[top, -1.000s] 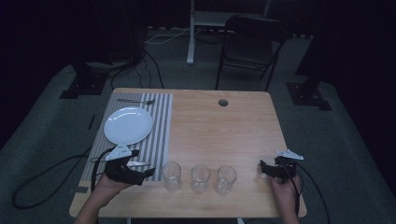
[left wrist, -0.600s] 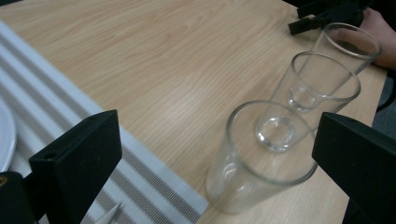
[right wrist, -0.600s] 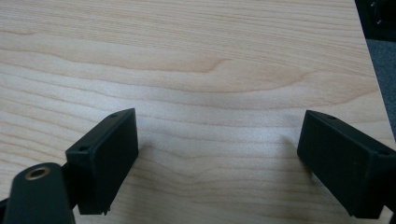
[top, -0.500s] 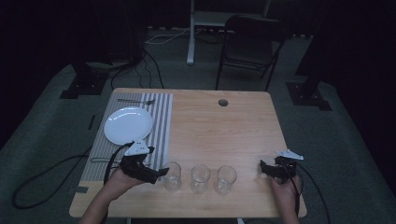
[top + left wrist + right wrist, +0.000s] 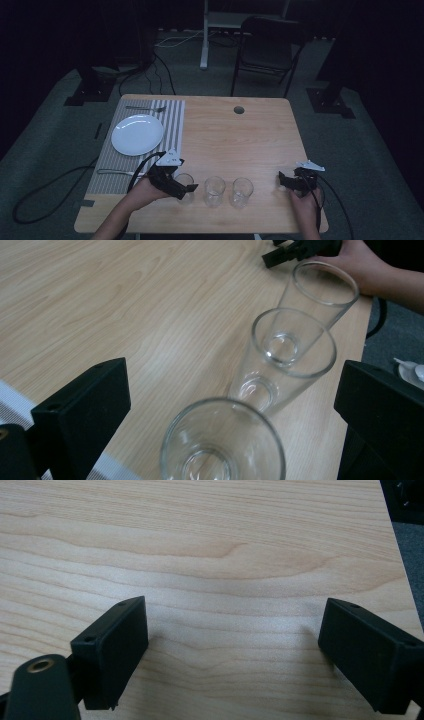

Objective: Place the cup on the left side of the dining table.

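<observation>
The left gripper, jaws spread, straddles the nearest glass at the counter's front edge and should close gently mid-wall, while the right gripper rests spread apart.

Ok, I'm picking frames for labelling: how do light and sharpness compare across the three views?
High view: dim, with dark surroundings and faint glasses. Left gripper view: bright, nearest glass soft, glare on the rims, left claw open around it. Right gripper view: bright, sharp table grain, soft shadows under the right claw.
</observation>
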Available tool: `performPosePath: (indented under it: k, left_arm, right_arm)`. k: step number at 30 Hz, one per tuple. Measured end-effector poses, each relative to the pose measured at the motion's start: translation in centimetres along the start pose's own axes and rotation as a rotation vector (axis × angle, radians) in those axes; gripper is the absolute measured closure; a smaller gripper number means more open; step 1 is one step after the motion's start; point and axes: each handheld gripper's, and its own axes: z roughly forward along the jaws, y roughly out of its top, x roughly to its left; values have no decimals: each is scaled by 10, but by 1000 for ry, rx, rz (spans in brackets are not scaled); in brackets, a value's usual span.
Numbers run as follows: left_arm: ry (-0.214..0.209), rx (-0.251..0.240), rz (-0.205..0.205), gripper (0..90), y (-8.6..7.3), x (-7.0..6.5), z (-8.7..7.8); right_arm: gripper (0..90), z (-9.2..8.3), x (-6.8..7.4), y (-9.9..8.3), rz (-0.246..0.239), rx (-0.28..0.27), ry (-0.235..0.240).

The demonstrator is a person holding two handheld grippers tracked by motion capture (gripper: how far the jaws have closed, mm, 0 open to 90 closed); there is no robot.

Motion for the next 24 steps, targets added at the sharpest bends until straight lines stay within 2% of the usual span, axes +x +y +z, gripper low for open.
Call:
performPosePath:
  k: [3,5,6,12,16,17,19,20,24]
  left_arm:
    - [-34,2,4,20,5,-1,5]
    - [-31,9,17,19,8,-4,8]
    - [-50,9,18,19,11,-5,10]
    - [-63,46,63,19,21,-14,24]
    - [-65,58,78,19,28,-19,31]
    - [-83,64,81,19,31,-20,33]
    - [-79,76,95,19,34,-22,36]
    - [-94,83,98,19,36,-24,39]
    - [-105,100,124,20,45,-30,47]
  right_arm:
    - [121,0,0,0,0,0,0]
    - [121,0,0,0,0,0,0]
    - [121,0,0,0,0,0,0]
    - [121,0,0,0,1,0,0]
    - [121,0,0,0,0,0,0]
    - [121,0,0,0,0,0,0]
    - [122,0,0,0,0,0,0]
    - [121,0,0,0,0,0,0]
    - [121,0,0,0,0,0,0]
